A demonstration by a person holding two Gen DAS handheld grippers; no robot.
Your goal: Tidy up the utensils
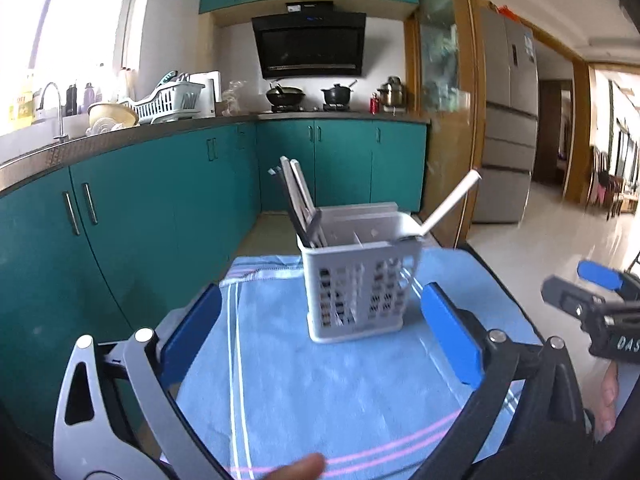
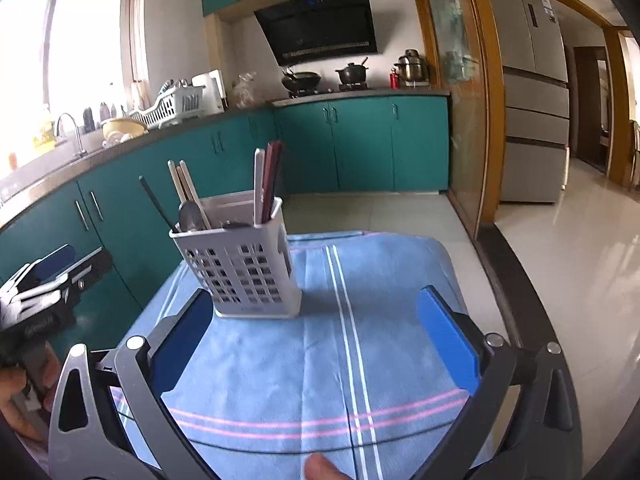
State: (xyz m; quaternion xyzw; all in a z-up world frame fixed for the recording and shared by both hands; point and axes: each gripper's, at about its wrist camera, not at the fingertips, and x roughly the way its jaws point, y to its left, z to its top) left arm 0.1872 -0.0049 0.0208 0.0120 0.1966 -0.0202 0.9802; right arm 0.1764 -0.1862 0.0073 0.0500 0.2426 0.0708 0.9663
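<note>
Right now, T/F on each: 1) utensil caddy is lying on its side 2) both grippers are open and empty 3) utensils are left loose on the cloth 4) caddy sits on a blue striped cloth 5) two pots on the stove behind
1) False. The white utensil caddy stands upright.
2) True. The left gripper and the right gripper both have their fingers spread, nothing between them.
3) False. No loose utensils show; the chopsticks and spoon stand inside the caddy.
4) True. It rests on the blue striped cloth.
5) True. A wok and a pot sit there.
</note>
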